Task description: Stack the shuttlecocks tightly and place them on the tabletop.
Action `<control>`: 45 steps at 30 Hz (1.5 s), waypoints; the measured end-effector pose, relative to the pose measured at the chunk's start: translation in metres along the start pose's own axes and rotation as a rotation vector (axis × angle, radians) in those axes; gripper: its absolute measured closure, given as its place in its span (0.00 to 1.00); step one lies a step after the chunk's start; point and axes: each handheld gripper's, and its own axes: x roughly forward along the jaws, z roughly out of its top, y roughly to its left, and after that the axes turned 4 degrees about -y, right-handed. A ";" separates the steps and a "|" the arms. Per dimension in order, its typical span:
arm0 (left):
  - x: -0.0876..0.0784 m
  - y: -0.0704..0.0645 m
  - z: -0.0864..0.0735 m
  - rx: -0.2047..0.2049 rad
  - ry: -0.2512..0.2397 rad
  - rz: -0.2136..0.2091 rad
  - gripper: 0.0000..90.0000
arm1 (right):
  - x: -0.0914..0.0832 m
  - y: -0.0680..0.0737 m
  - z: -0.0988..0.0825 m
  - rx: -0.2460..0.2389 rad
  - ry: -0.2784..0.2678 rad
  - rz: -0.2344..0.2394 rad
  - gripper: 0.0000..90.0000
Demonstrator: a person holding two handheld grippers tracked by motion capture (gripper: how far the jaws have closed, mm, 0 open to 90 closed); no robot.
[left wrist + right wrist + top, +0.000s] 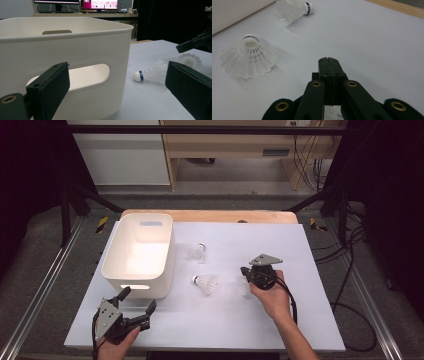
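Three white shuttlecocks are on the white table sheet. One shuttlecock [198, 253] lies to the right of the white bin [145, 227], and a second shuttlecock [205, 284] lies nearer me. My right gripper [245, 271] [328, 60] has its jaws pressed together on the skirt of the third shuttlecock [242, 286], and white feathers [332, 113] show under the jaws. My left gripper [140, 298] [117, 92] stands open and empty at the bin's near wall [75, 50]. In the left gripper view the blue-banded shuttlecock [150, 73] lies beyond the right jaw.
The right gripper view shows one shuttlecock [248, 58] resting skirt-down and another [294, 8] on its side by the bin wall [232, 12]. The table sheet [280, 320] has bare room in front. A wooden table edge [225, 215] runs along the back.
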 end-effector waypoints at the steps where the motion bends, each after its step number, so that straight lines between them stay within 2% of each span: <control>1: 0.000 0.000 0.000 0.000 0.000 0.001 0.06 | 0.003 -0.003 0.000 0.011 0.010 0.006 1.00; 5: -0.001 0.002 0.000 -0.006 -0.001 0.005 0.06 | 0.013 -0.008 -0.004 0.034 0.057 0.031 1.00; 10: -0.001 0.003 0.000 -0.009 -0.001 0.011 0.06 | 0.011 -0.007 -0.006 0.014 0.082 0.044 1.00; 15: -0.001 0.003 0.000 -0.005 0.001 0.008 0.06 | -0.004 -0.007 -0.015 0.008 0.094 0.046 1.00; 28: 0.000 0.003 0.000 -0.006 0.004 0.008 0.06 | -0.055 -0.026 -0.047 0.032 0.092 0.009 1.00; 30: -0.001 0.003 0.000 -0.005 0.004 0.008 0.06 | -0.061 -0.031 -0.052 0.047 0.087 -0.002 1.00; 36: -0.001 0.003 0.000 -0.004 0.004 0.011 0.06 | -0.072 -0.047 -0.066 0.106 0.066 -0.036 1.00; 39: -0.001 0.003 0.000 -0.006 0.005 0.013 0.06 | -0.076 -0.052 -0.068 0.116 0.057 -0.043 1.00; 45: -0.001 0.003 0.000 -0.003 0.005 0.013 0.06 | -0.080 -0.053 -0.068 0.117 0.043 -0.058 1.00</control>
